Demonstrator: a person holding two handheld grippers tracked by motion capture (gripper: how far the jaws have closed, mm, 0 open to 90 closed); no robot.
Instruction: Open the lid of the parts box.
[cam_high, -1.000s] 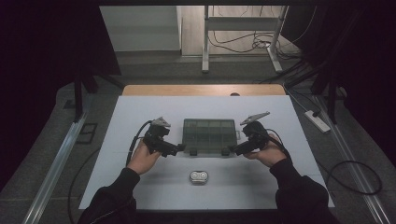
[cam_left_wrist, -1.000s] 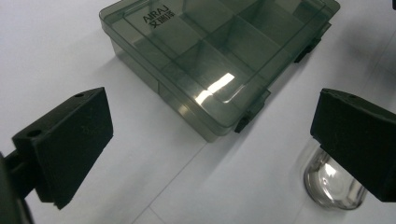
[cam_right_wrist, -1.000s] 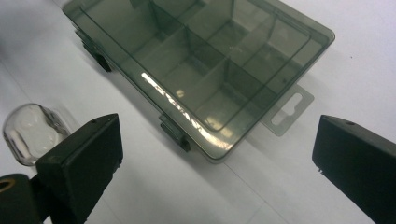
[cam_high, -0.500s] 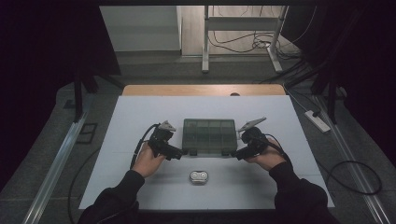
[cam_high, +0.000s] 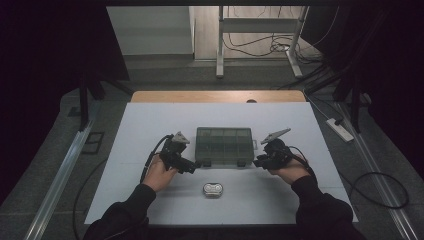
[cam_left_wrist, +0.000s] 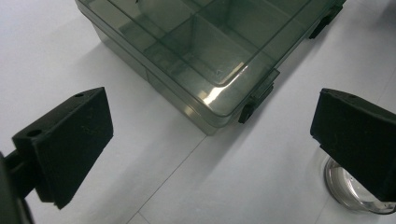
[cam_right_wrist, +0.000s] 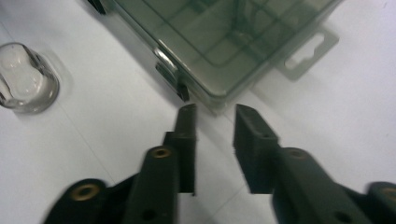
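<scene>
Nearest the person, a small clear container (cam_high: 212, 189) lies on the white table (cam_high: 150, 125), between the two forearms. Just beyond it the left gripper (cam_high: 194, 164) points at the near left corner of the smoky compartment box (cam_high: 223, 145), jaws spread wide with nothing between them. The right gripper (cam_high: 257, 162) sits at the near right corner, its jaws just now closing to a narrow gap; they seem to stop short of the box, though blur makes that hard to judge.
</scene>
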